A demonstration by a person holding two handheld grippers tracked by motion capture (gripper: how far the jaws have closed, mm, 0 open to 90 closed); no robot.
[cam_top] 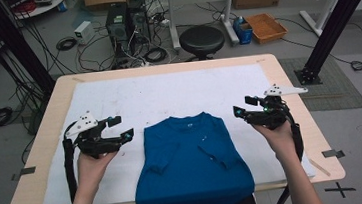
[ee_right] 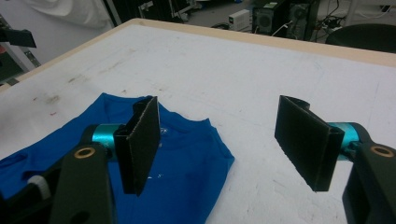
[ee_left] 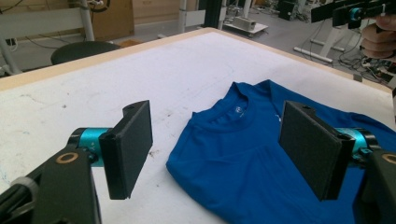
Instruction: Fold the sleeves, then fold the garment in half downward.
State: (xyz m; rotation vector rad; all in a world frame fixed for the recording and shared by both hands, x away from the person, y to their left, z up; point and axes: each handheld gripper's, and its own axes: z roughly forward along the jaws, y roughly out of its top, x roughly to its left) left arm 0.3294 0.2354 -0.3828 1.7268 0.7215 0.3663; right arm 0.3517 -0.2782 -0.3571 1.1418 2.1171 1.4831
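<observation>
1. While you hold both tools off the cloth, the blue short-sleeved cotton T-shirt (cam_top: 192, 163) lies flat at the near middle of the table, collar toward the far side and hem hanging over the near edge. Both sleeves are already turned inward across the chest, so I judge the fold to be partway done.

2. Your left gripper (cam_top: 120, 129) hovers just left of the shirt's left shoulder, apart from the fabric. Its jaws stand wide with nothing between them; in the left gripper view (ee_left: 215, 151) the collar and the folded left edge sit beyond the gap, untouched.

3. Your right gripper (cam_top: 242, 106) mirrors it just off the right shoulder. Its jaws are spread as wide as they go and are empty, and the right gripper view (ee_right: 222, 142) shows the shirt's folded shoulder corner below the left pad with bare cover under the rest of the gap.

4. That symmetric stance suits a two-handed pinch: with one tool at each shoulder, you can lift both corners together and keep the fold square.

5. The white cloth table cover (cam_top: 168, 93) gives the shirt a smooth surface to slide on, and the bare stretch on the far side leaves you room.

6. The wooden table top (cam_top: 50, 119) shows as a border around the cover; keep the hem from dragging off the near edge when you lift.
</observation>
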